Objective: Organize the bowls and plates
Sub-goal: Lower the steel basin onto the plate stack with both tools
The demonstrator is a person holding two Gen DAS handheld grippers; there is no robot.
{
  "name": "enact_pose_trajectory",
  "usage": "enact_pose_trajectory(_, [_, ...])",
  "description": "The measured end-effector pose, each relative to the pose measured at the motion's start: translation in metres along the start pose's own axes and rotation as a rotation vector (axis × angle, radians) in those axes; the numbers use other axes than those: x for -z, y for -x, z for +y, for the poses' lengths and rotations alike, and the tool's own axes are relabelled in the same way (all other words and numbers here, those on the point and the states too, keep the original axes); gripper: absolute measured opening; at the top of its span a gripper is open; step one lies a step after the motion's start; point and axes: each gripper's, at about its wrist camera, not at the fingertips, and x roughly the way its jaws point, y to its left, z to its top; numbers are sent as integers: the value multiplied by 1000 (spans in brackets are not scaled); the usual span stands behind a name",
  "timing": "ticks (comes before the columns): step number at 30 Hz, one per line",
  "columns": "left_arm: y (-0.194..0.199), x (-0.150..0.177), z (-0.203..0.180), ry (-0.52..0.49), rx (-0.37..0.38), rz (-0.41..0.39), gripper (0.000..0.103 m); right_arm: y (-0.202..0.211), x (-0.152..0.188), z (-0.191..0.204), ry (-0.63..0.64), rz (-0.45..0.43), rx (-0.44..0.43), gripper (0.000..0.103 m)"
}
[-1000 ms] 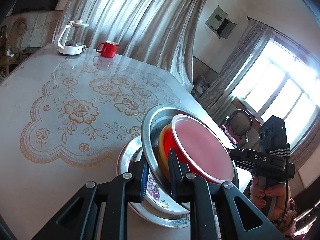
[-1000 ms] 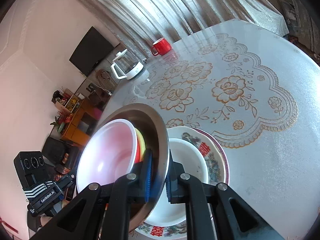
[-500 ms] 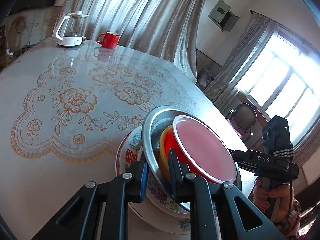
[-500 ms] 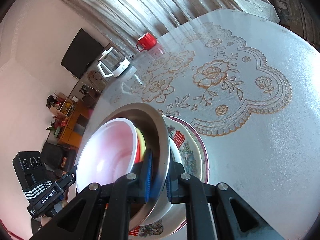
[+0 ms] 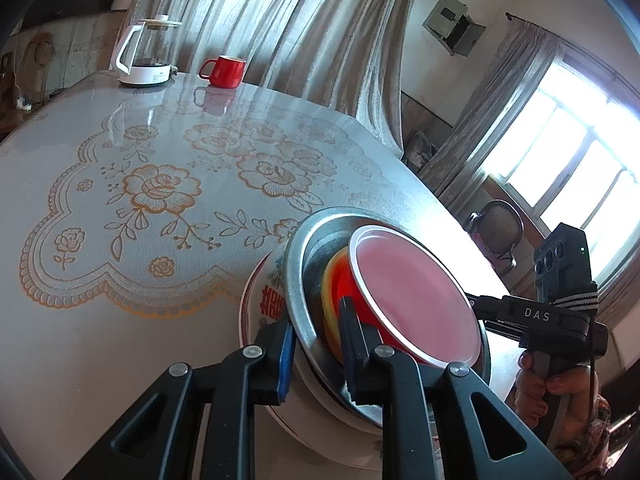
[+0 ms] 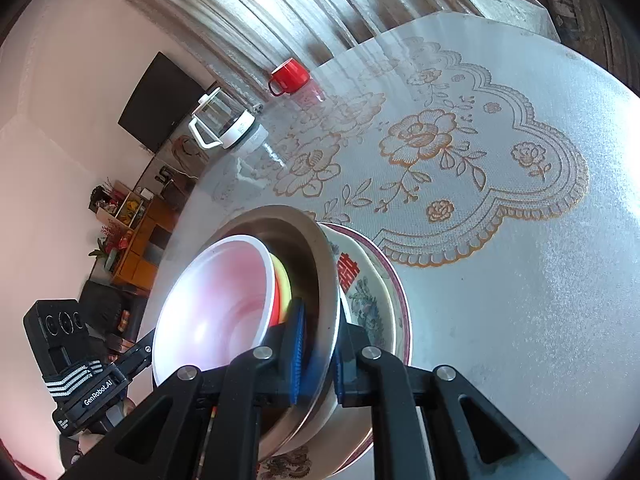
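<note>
Grey pleated curtains hang behind the table (its cloth printed with orange roses). A bright window lights one side; a dark television hangs on the pale wall above a wooden cabinet.

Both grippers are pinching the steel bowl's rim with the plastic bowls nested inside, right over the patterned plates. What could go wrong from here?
1. The steel bowl is held only by thin rim pinches from the left gripper and right gripper; uneven release could tip it.
2. The loose pink bowl and yellow bowl inside may slide out.
3. The patterned plates sit near the table edge, so a nudge could push them off.
</note>
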Motion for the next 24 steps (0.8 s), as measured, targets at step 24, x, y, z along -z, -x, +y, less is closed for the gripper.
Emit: enact_pose_trajectory(24, [5,6,1,21,-14,-18,21,7,5,6,30,-67,60,18])
